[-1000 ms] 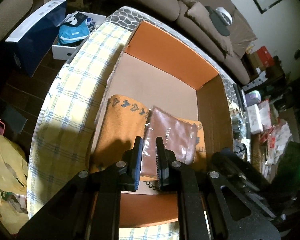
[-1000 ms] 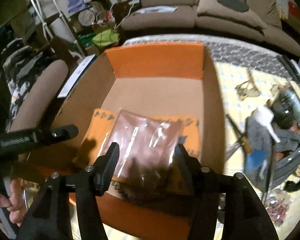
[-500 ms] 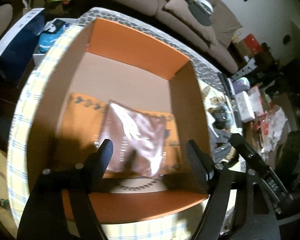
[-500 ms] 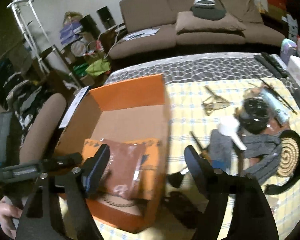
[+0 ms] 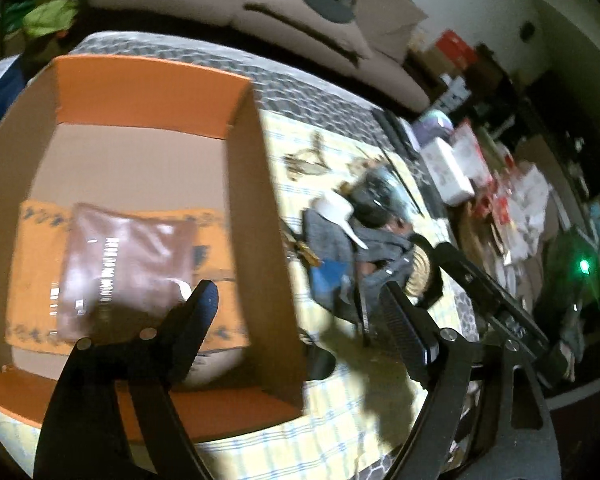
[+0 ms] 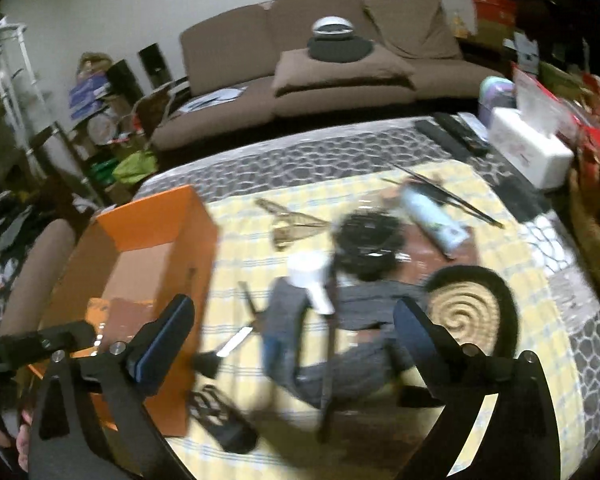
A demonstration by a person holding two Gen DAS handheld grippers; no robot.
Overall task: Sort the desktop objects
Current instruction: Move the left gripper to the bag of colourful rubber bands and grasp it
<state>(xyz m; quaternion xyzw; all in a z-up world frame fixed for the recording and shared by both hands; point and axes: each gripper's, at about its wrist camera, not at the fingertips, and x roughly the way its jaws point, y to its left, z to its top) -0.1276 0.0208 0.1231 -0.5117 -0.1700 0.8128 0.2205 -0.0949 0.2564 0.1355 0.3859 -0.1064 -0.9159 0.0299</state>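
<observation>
Risk lies in the clutter: the grey cloth (image 6: 364, 308), white scoop (image 6: 312, 280) and black coil (image 6: 366, 242) overlap on the worktop (image 6: 512, 364), so one pick may drag its neighbours. Both hand-held grippers, left (image 5: 300, 316) and right (image 6: 294, 330), are empty with jaws opening. The brown pouch (image 5: 124, 268) lies in the box (image 5: 260, 208) on an orange cloth (image 5: 36, 276). A second ago both grippers hung over that pouch, the left one nearly closed; both views now swing toward the clutter.
</observation>
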